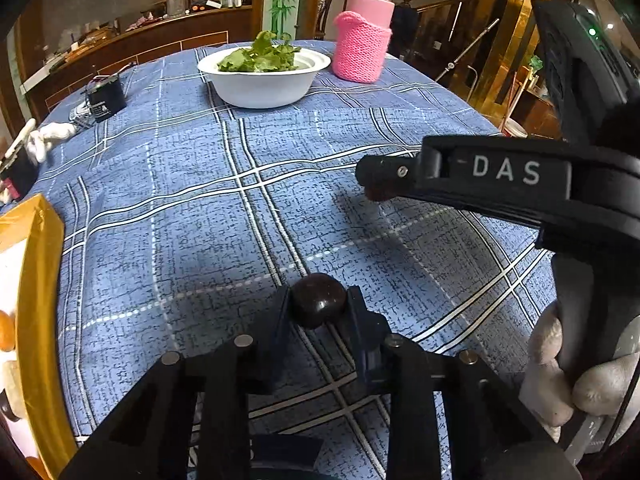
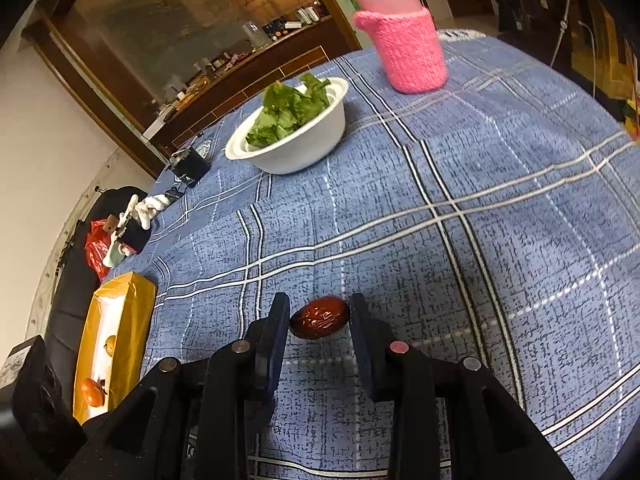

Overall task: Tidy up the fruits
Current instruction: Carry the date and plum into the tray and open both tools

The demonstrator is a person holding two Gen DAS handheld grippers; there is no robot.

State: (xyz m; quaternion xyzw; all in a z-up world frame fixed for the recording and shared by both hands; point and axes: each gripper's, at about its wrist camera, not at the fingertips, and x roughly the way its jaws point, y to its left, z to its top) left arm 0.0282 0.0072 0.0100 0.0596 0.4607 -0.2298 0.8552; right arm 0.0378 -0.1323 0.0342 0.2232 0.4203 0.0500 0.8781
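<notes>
Between your left gripper (image 1: pixel 318 306) fingers sits a dark, round, glossy fruit (image 1: pixel 317 304), clenched on the blue checked tablecloth (image 1: pixel 280 152). Your right gripper (image 2: pixel 320 320) grasps a wrinkled red date (image 2: pixel 319 317). Both grips are shallow; a quick lift toward the yellow tray (image 2: pixel 136 300) could drop them.

Your worktop (image 1: pixel 248 208) wears a blue plaid cloth. At its far side you have a white bowl (image 1: pixel 264 80) of green leaves, with a pink knitted sleeve (image 1: pixel 360 52) holding a bottle just beside it. A yellow tray (image 2: pixel 120 344) with fruit sits at the left edge, and a small black box (image 1: pixel 106 98) lies near the far left.
</notes>
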